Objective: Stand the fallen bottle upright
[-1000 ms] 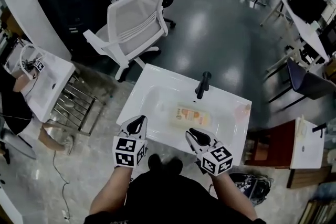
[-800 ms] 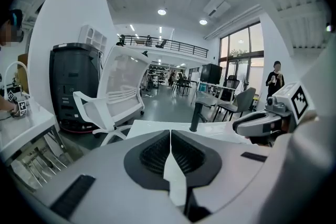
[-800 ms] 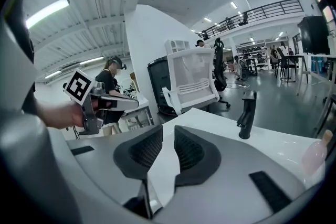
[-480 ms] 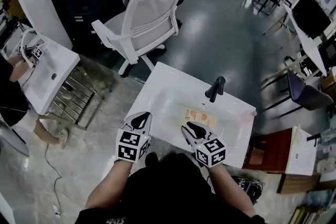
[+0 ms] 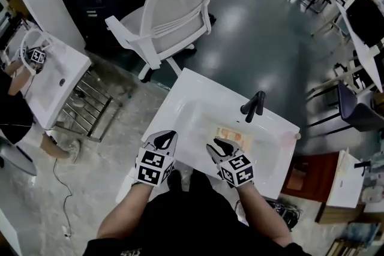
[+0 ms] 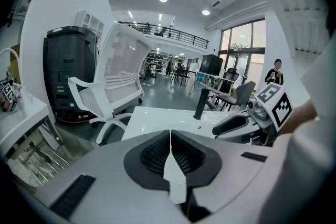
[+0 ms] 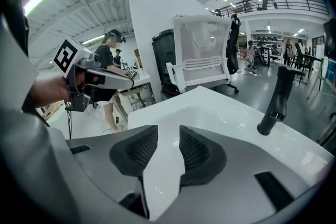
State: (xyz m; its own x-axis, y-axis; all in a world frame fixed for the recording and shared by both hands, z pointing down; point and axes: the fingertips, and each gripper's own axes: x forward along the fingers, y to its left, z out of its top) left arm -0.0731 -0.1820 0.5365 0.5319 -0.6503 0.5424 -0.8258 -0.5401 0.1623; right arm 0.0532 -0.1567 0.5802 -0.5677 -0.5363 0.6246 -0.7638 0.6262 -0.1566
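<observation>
Big open office with a shiny grey floor, and a white sink (image 5: 180,93) sits in the middle. The fallen bottle (image 5: 231,133) lies on its side in the basin, at 7 o'clock from the black faucet (image 5: 255,106). The left hand-held gripper (image 5: 164,139) is pressed together, empty. The right hand-held gripper (image 5: 218,145) has just been opening its jaws. They're spread with nothing between them, and the bottle's just past them at 1 o'clock.

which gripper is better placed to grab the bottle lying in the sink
Right. The right gripper hovers just beside the bottle in the sink, and its jaws have just been opening, nothing between them. The left gripper is shut and farther from it.
</observation>
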